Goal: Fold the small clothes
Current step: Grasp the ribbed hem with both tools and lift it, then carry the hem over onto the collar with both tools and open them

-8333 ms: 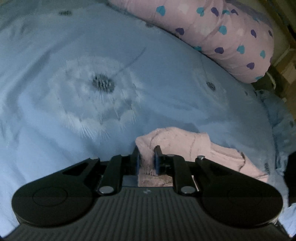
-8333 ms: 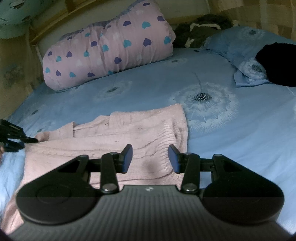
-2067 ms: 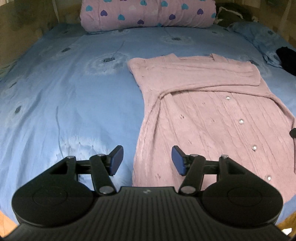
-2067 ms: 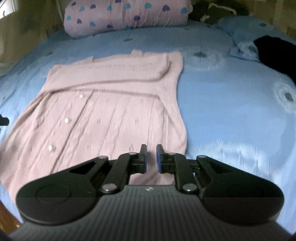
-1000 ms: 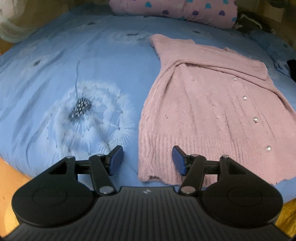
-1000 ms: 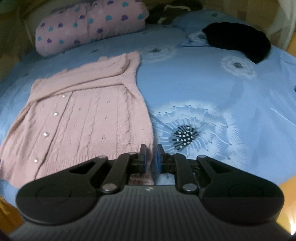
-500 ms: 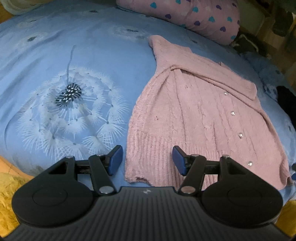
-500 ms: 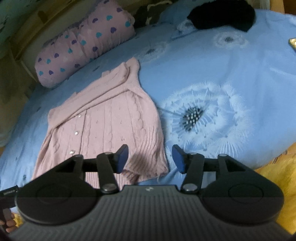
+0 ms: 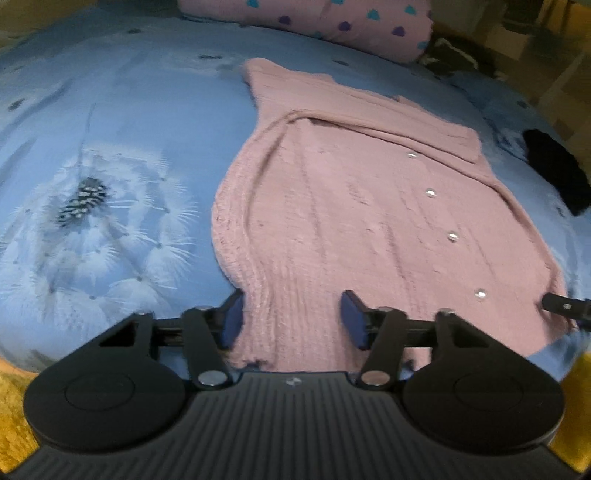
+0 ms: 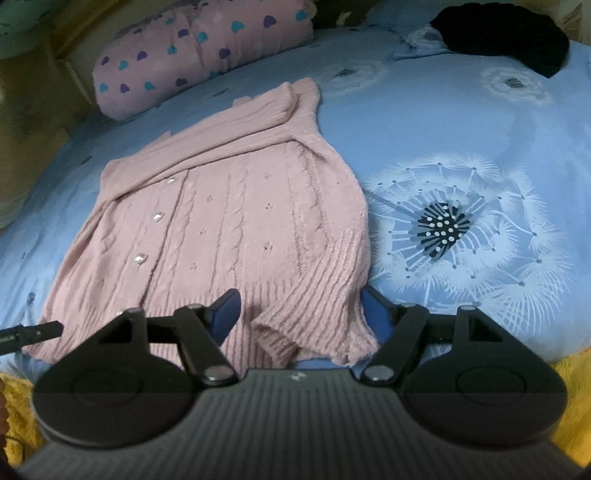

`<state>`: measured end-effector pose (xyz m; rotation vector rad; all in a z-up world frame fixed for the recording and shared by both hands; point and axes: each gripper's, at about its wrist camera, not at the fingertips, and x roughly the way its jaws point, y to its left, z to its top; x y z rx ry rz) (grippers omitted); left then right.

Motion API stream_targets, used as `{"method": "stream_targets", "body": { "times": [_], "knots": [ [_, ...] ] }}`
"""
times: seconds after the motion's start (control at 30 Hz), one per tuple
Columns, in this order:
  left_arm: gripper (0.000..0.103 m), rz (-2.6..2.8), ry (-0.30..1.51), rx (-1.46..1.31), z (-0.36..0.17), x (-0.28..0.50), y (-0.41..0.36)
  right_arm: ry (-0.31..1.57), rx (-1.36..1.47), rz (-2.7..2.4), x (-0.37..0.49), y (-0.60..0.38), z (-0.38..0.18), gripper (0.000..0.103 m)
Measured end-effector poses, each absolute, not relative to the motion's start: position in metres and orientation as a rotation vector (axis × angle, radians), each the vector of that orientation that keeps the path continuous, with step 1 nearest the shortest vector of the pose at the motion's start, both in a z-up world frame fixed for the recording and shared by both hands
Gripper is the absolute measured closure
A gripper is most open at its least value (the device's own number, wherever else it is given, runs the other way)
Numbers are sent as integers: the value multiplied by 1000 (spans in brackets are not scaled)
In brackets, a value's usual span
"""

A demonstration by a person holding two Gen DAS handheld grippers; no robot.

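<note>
— Blue bedding (image 9: 110, 122) printed with dandelion heads covered the whole bed, right? Where did the clothing lie?

— Yes. The pink knitted cardigan (image 9: 351, 206) lay flat on it, buttoned front up, sleeves folded across the chest, its ribbed hem at the near edge of the bed towards me. A heart-print pink pillow (image 10: 192, 48) sat at the far end, and a black garment (image 10: 506, 33) lay well apart from the cardigan on the far right side.

— What were your grippers doing?

— My left gripper (image 9: 291, 317) hung over the hem's left corner. Its jaws were closing, the ribbed hem between them, but the pads did not press on the knit. My right gripper (image 10: 299, 310) was at the hem's right corner. Its jaws were opening, and a rumpled, raised fold of the hem sat between them, loose, with the right pad partly hidden behind the cloth.

— Could each hand see the other?

— Only a tip of it: the right gripper's finger showed at the right edge of my left view, just beside the hem
</note>
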<state>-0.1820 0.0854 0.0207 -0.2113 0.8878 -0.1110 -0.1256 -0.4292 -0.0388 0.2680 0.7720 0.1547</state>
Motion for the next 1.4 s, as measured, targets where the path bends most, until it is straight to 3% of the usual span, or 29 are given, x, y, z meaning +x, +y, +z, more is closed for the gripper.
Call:
{"method": "stream_targets", "body": {
  "times": [0.2,0.43,0.5,0.53,0.57,0.67,0.97,1.4],
  "knots": [
    [49,-89,892,-209,17,-179,88,774,213,173,-123,-426,-42,35],
    [54,-76,890,-159,17,-177,79,783,238,225,-123,-431,-42,74],
    [62,-64,882,-152,17,-177,75,791,281,254,-121,-436,-42,82],
    [72,-66,878,-153,18,-177,73,792,312,269,-120,-439,-42,85],
    [81,-74,876,-158,20,-177,72,790,334,283,-119,-440,-41,85],
    [85,-124,862,-215,27,-178,70,769,442,357,-118,-448,-39,86],
    [86,-283,757,-477,69,-168,85,631,652,536,-105,-460,-10,86],
    [88,-295,633,-540,133,-116,99,481,668,606,-48,-455,28,89]
  ]
}}
